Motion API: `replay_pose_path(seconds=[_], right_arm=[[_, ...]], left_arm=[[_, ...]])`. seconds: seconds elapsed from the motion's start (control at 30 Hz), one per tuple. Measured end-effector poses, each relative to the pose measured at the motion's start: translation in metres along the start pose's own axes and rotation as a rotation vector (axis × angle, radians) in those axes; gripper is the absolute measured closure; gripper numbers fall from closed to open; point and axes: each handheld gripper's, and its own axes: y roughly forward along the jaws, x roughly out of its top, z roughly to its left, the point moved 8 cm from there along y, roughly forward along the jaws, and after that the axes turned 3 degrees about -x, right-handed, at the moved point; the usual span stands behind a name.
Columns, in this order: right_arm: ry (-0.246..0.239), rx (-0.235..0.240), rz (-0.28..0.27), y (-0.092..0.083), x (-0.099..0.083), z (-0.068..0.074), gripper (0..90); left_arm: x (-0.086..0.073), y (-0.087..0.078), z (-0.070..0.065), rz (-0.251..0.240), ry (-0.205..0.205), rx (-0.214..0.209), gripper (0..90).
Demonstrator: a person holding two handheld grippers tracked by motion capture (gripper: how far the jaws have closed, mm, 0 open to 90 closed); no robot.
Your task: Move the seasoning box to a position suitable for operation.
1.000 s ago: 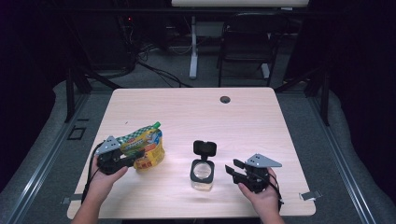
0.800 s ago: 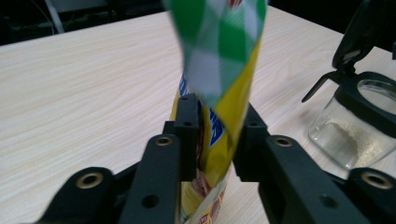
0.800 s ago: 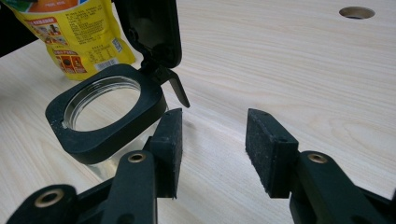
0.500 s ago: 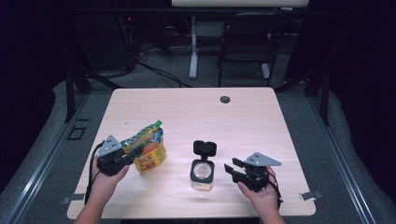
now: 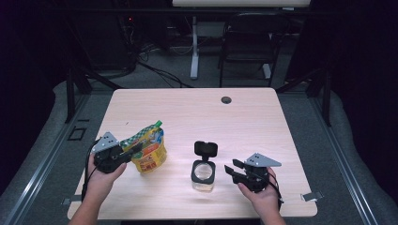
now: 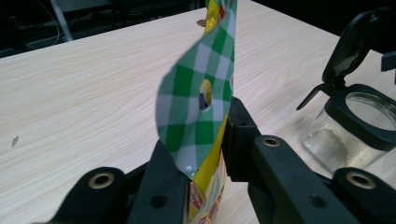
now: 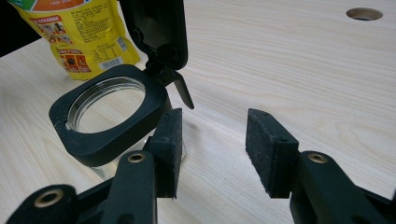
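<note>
The room is dark, with a chair [image 5: 244, 42] and some cables on the floor behind a light wooden table [image 5: 187, 117]. A small round hole [image 5: 226, 100] sits near the far edge of the table. A person stands at the near side and holds a tool in each hand. The left tool [image 5: 133, 151] is on the left side of the table, and its jaws have just been closing on a yellow pouch [image 5: 149, 152]. Now they pinch the green and white checked top of the pouch [image 6: 198, 112], which sticks up between them. The pouch stands tilted, with its top leaning away toward the far side of the table. In the middle of the near part of the table stands a clear glass jar [image 5: 203, 174] with a black rim. Its black lid [image 5: 205, 149] is flipped up and open. The jar is well apart from the pouch. The right tool [image 5: 232, 168] is just beside the jar, on its right. Its jaws stand wide with nothing between them. In the right gripper view, one black pad [image 7: 169, 149] is very close to the jar's rim [image 7: 109, 119], but I cannot tell if it touches.
</note>
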Motion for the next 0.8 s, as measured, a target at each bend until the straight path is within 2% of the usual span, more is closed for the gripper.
replay_pose_path(seconds=[0.1,0.2,0.27,0.33,0.43,0.53,0.67,0.8], right_arm=[[-0.003,-0.001,0.005,0.0,-0.0004,0.0,56.3],[-0.004,-0.001,0.005,0.0,-0.0005,0.0001,56.4],[-0.003,0.002,0.004,-0.0001,-0.0004,0.0003,56.4],[-0.002,-0.001,0.004,-0.0001,-0.0004,-0.0001,56.4],[0.003,0.0,0.004,0.0005,-0.0007,-0.0002,56.3],[0.002,-0.003,0.005,0.0007,-0.001,-0.0008,56.3],[0.004,-0.001,0.005,0.0007,-0.001,-0.0008,56.3],[0.006,0.0,0.006,0.0007,-0.0013,-0.0008,56.4]], left_arm=[[0.0002,0.0003,-0.0028,0.009,0.013,-0.014,82.3],[-0.0002,-0.0001,-0.0032,0.015,0.018,-0.002,82.7],[-0.0006,0.0006,-0.0034,0.021,0.011,-0.009,83.1],[0.0,-0.0001,-0.001,0.022,0.001,0.011,82.6],[0.0003,0.0002,-0.001,0.03,-0.006,0.001,84.9],[0.0007,0.0006,-0.0017,0.039,0.021,0.024,86.6],[0.001,0.0017,-0.0049,0.05,0.042,0.02,89.5],[0.0029,0.0036,-0.0073,0.04,0.055,0.017,90.0]])
